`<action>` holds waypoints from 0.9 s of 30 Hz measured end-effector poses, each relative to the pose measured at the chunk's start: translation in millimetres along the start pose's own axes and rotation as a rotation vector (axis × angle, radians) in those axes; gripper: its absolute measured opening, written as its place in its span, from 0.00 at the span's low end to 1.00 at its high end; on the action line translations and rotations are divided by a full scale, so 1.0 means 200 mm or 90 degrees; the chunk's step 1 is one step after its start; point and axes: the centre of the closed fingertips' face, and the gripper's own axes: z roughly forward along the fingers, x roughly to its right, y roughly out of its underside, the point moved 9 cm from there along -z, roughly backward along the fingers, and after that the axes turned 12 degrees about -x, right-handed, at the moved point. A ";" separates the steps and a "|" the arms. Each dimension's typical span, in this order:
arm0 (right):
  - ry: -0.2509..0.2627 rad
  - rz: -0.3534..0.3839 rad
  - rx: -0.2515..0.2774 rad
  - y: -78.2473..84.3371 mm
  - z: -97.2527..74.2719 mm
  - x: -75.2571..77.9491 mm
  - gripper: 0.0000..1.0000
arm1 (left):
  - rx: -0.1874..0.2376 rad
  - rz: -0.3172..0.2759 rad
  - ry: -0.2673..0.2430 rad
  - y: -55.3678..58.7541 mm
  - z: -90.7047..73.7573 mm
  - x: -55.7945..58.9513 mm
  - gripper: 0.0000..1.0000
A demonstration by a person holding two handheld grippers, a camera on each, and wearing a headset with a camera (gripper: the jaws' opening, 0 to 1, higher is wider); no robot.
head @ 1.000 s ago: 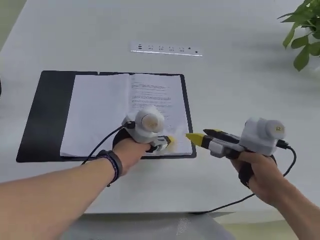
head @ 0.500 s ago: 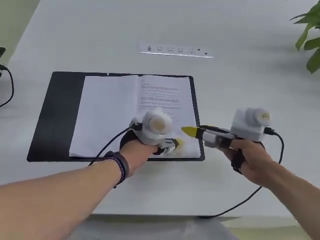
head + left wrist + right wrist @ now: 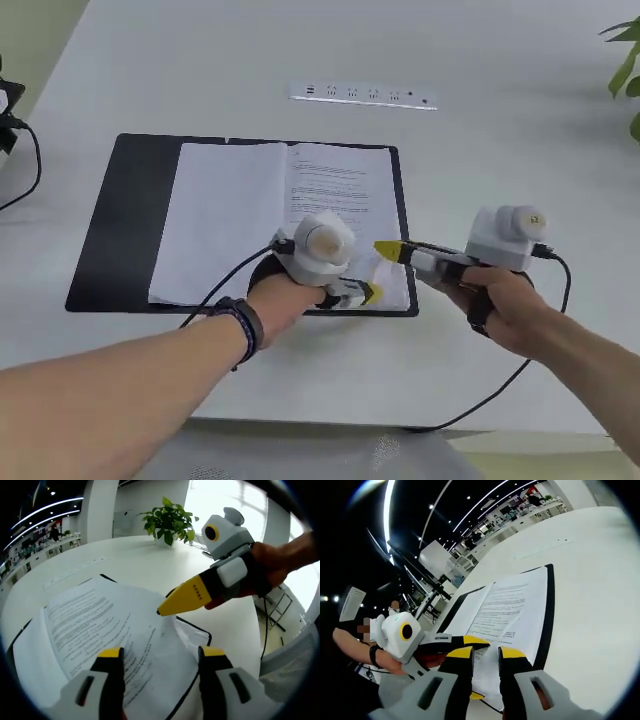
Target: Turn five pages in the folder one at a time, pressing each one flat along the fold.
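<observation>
A black folder lies open on the white table, with a blank left page and a printed right page. My left gripper rests at the lower right corner of the printed page; its jaws stand open over the paper in the left gripper view. My right gripper comes in from the right, its yellow tip at the page's raised outer edge. In the right gripper view its jaws are nearly together with paper between them. The corner of the page curls up.
A white power strip lies beyond the folder. A potted plant stands at the far right. A black cable runs off the table's left side. The table's front edge is close below both hands.
My right gripper has moved left, from beside the folder's edge onto the right page's outer edge. The left gripper has stayed at the page's lower corner. The head camera has shifted.
</observation>
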 end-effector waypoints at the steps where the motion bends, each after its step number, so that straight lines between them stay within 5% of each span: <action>1: 0.000 0.000 0.000 0.00 0.00 0.00 0.17 | -0.004 0.002 0.005 0.00 0.00 0.01 0.62; 18: 0.000 0.008 -0.002 0.04 -0.01 -0.02 0.01 | -0.004 0.010 0.002 0.02 -0.09 0.01 0.70; 27: -0.004 0.013 0.010 0.01 0.01 -0.05 0.00 | 0.012 0.009 -0.018 0.02 -0.19 -0.05 0.70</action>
